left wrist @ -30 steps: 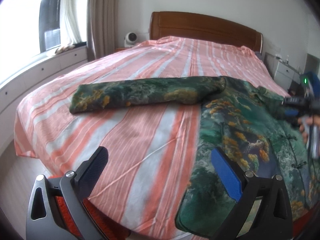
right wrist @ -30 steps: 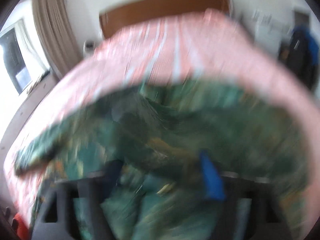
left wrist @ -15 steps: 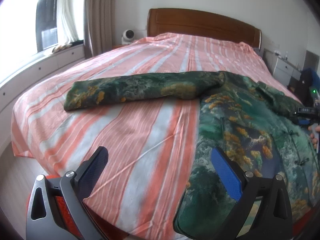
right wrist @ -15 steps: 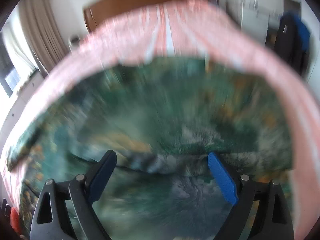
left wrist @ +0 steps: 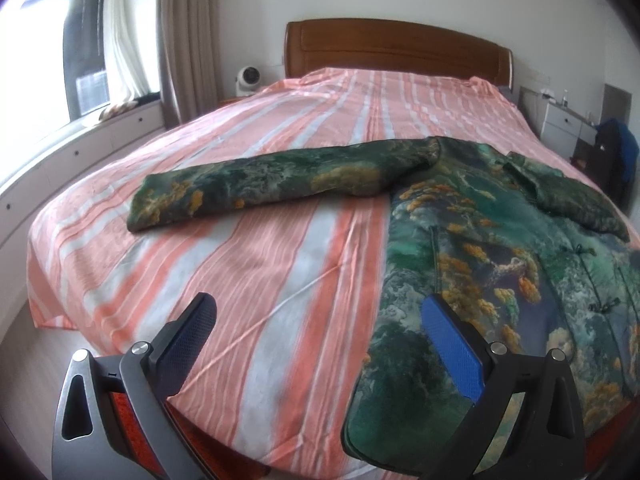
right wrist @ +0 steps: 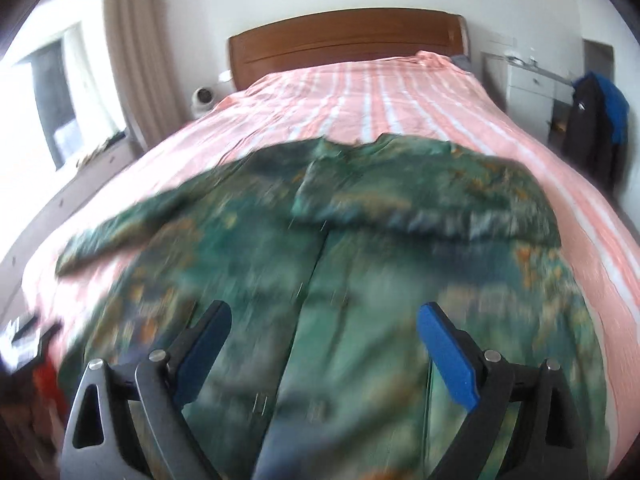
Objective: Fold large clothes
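A large green jacket (left wrist: 492, 248) with a gold and teal landscape print lies front up on the striped bed (left wrist: 280, 248). Its left sleeve (left wrist: 272, 184) stretches out flat to the left. Its right sleeve (right wrist: 432, 204) is folded across the chest. My left gripper (left wrist: 320, 320) is open and empty, hovering near the bed's foot edge beside the jacket's hem. My right gripper (right wrist: 324, 324) is open and empty above the jacket's lower front; that view is blurred.
The bed has a pink and white striped sheet and a wooden headboard (left wrist: 396, 48). A small white fan (left wrist: 248, 80) sits at the left. A window ledge with drawers (left wrist: 80, 136) runs along the left. A white nightstand (left wrist: 568, 120) and a dark bag (left wrist: 612, 156) stand at the right.
My right gripper let go of the right sleeve, which now lies across the chest, and pulled back toward the hem. It has left the left wrist view. My left gripper barely moved.
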